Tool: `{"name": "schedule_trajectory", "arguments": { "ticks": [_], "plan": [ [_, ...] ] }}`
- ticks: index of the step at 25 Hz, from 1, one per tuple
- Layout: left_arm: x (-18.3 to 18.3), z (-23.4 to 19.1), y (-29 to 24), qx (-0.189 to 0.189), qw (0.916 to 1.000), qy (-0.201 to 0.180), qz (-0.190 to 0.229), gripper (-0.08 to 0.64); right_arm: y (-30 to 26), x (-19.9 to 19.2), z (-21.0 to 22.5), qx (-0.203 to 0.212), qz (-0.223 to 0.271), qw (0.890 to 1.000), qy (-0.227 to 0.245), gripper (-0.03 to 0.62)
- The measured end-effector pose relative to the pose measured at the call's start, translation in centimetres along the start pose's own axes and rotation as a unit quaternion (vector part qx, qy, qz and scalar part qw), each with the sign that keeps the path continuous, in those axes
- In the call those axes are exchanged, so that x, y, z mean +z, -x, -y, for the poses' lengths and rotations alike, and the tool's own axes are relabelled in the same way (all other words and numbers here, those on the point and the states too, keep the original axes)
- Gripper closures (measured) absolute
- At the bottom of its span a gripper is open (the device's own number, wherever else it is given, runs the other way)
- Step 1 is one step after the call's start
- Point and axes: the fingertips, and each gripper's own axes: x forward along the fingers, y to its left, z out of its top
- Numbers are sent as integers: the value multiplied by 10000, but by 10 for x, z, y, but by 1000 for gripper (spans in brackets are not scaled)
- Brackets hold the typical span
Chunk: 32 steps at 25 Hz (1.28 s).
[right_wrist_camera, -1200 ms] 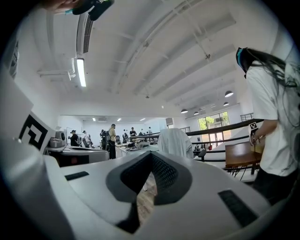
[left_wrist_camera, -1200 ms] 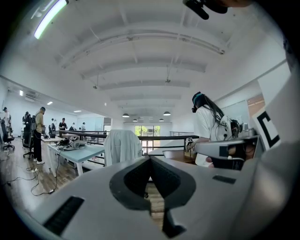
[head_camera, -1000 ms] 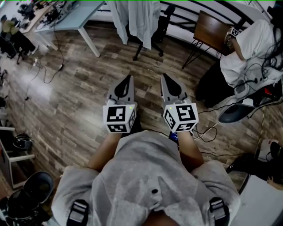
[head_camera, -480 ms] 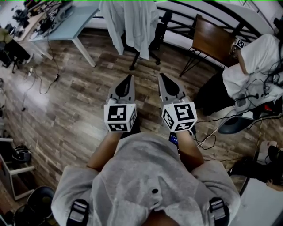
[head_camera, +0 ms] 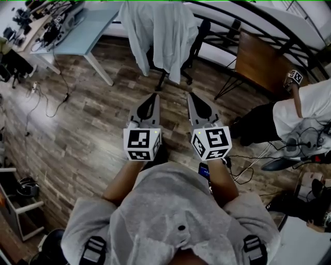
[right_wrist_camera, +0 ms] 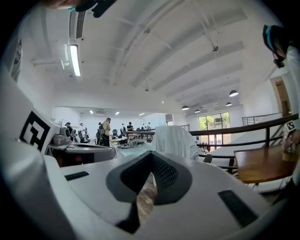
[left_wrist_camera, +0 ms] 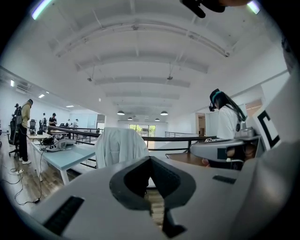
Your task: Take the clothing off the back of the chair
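While both tools are held out in front with nothing in them, this reads as the walk-up, not the grab. The left gripper [head_camera: 154, 97] has its jaws pressed together, tips meeting, empty. The right gripper [head_camera: 190, 96] is the same, closed on nothing. They sit side by side, close together and near level, noses aimed up the wooden floor [head_camera: 93, 119] at the target.

And there it is: the clothing [head_camera: 160, 31], a white garment draped over the back of a black office chair [head_camera: 163, 78], hanging low enough that the backrest is all but covered. It is well apart from the jaw tips, with bare floor between. Both gripper views show it just above the closed jaws, and I take that as the reason for this pose: the pair is lined up on the garment so each can take a side.

A pale blue table [head_camera: 88, 28] stands just left of the chair and a small wooden table [head_camera: 261, 62] off to the right. A railing [head_camera: 248, 15] runs behind, and a second person [head_camera: 305, 111] is at the right edge, clear of the line.

My call is that the jaws must part before anything gets pinched. The cloth looks loose, so it should lift up and off the backrest. Dragged sideways, it may bring the chair along.
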Motion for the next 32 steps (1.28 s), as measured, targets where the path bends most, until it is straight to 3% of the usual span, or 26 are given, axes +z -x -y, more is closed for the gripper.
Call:
{"name": "schedule_trajectory", "arguments": {
  "ticks": [13, 21, 32],
  "plan": [
    [8, -102, -80, -38, 9999, 96, -78, 557, -122, 6, 2, -47, -293, 9996, 8, 583],
    [21, -140, -131, -146, 9998, 122, -28, 557, -188, 10, 19, -105, -311, 9995, -3, 583],
    [29, -181, -169, -257, 9995, 185, -39, 557, -237, 22, 31, -316, -304, 9990, 44, 583]
  ]
}}
